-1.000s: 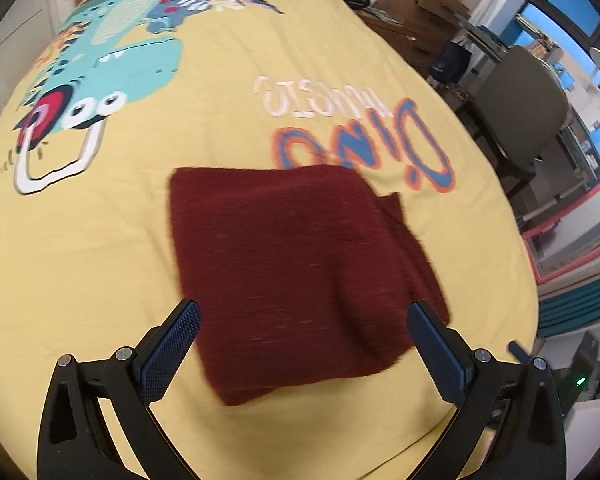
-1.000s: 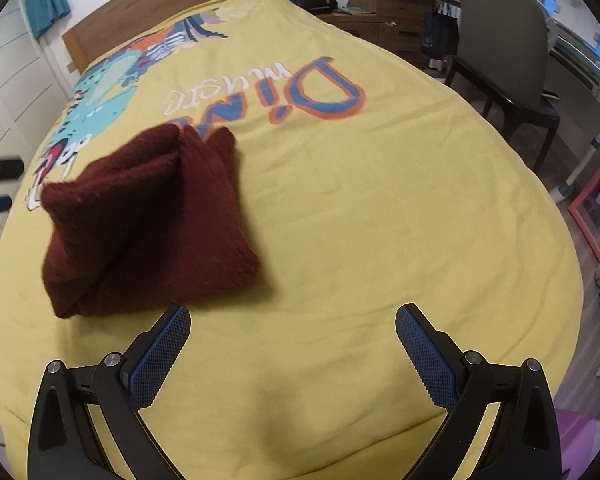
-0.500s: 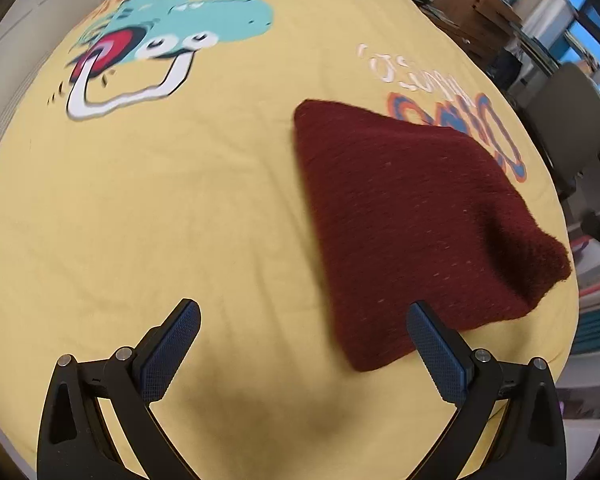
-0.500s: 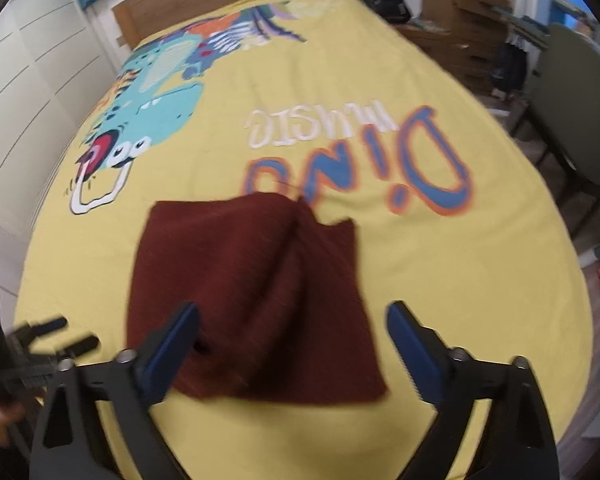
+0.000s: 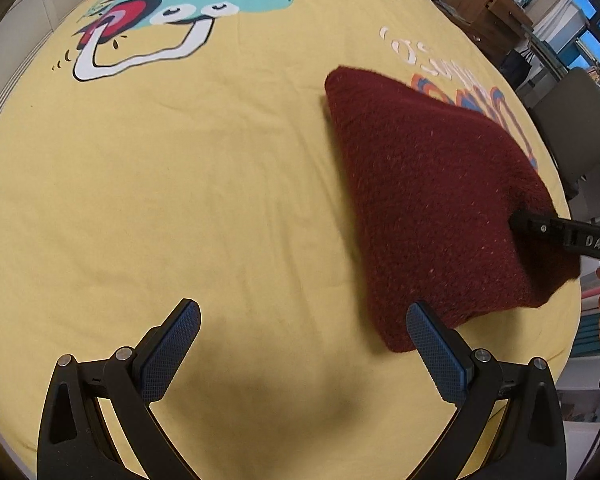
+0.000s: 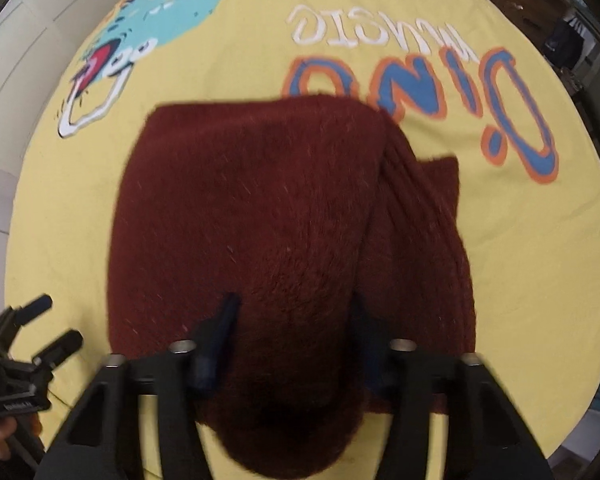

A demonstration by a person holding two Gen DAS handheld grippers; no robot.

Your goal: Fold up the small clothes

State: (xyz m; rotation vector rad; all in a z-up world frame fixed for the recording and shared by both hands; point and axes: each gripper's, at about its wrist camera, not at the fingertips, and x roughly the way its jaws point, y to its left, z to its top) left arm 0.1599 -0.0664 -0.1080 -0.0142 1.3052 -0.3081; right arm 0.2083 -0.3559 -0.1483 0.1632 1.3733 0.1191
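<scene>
A folded dark red knit garment [image 5: 428,200] lies on the yellow printed bedspread [image 5: 180,184]. My left gripper [image 5: 302,344] is open and empty, low over bare bedspread to the garment's left. My right gripper [image 6: 294,320] has closed in on the near edge of the garment [image 6: 260,208], with the cloth bunched and lifted between its blue pads. The right gripper also shows in the left wrist view [image 5: 564,236], pinching the garment's right corner.
The bedspread has a dinosaur print [image 5: 172,20] and "Dino music" lettering [image 6: 420,72]. A grey chair [image 5: 572,120] and wooden furniture [image 5: 488,4] stand beside the bed on the right. The left gripper shows at the lower left of the right wrist view [image 6: 32,340].
My right gripper moved onto the garment's near edge and closed on it, lifting the cloth. My left gripper shifted left, off the garment, and stayed open.
</scene>
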